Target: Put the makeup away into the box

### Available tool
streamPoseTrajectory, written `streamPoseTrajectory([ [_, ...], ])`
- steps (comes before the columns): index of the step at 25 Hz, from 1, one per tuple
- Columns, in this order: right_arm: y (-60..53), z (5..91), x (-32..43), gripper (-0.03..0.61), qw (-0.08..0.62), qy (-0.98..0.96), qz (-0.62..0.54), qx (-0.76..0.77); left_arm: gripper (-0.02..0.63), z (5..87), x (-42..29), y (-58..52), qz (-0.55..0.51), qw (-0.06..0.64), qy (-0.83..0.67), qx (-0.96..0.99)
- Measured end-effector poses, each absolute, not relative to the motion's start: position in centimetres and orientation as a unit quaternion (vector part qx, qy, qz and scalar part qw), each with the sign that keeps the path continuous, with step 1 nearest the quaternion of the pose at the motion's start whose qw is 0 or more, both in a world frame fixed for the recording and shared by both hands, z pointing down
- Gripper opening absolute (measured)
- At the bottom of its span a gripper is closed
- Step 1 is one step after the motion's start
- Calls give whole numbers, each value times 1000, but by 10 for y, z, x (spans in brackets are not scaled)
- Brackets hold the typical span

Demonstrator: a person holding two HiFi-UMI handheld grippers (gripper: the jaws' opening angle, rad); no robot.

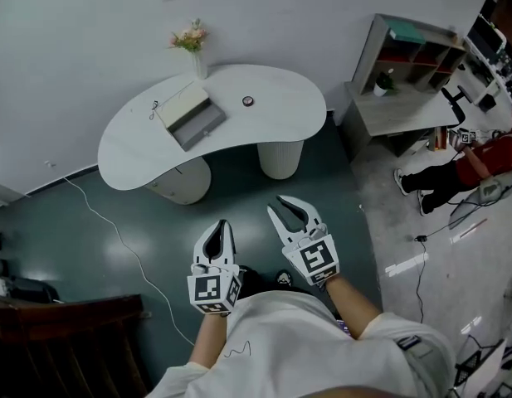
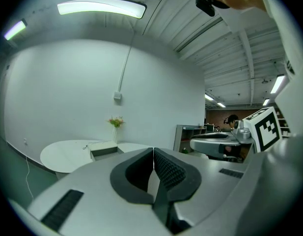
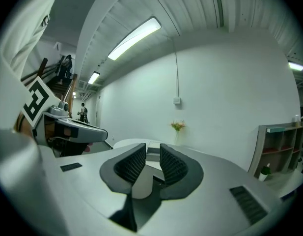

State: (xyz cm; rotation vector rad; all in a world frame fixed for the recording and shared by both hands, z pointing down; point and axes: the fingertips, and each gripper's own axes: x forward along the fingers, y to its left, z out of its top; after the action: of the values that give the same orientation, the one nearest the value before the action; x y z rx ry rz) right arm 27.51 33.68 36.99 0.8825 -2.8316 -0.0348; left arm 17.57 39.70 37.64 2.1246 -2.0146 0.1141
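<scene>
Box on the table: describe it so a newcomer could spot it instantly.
Find the white kidney-shaped table at the top of the head view. Left of its middle, just in front of the flower vase, sits the box. It is the only large rectangular thing there, grey and pale, unlike the small round dark item to its right.

The white table [image 1: 131,143] looks smooth and matt, the grey box [image 1: 202,123] matt too, the teal floor [image 1: 65,230] glossy.

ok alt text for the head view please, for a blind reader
Seen from above, a person holds out two empty grippers, left gripper shut, right gripper slightly open, well short of a white curved table by the wall. On it sit an open box, a small round item and a vase of flowers.
</scene>
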Motion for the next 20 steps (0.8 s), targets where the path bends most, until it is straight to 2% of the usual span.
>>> streamPoseTrajectory([
  [2,337,375,269,87,97,-951,10,293,21,385,171,397,49,114,-684,719],
  [14,258,401,246,114,147,-924,31,351,21,412,143,285,43,131,-625,768],
  [20,197,387,187,115,153,-919,32,363,21,393,78,218,53,103,-606,787],
])
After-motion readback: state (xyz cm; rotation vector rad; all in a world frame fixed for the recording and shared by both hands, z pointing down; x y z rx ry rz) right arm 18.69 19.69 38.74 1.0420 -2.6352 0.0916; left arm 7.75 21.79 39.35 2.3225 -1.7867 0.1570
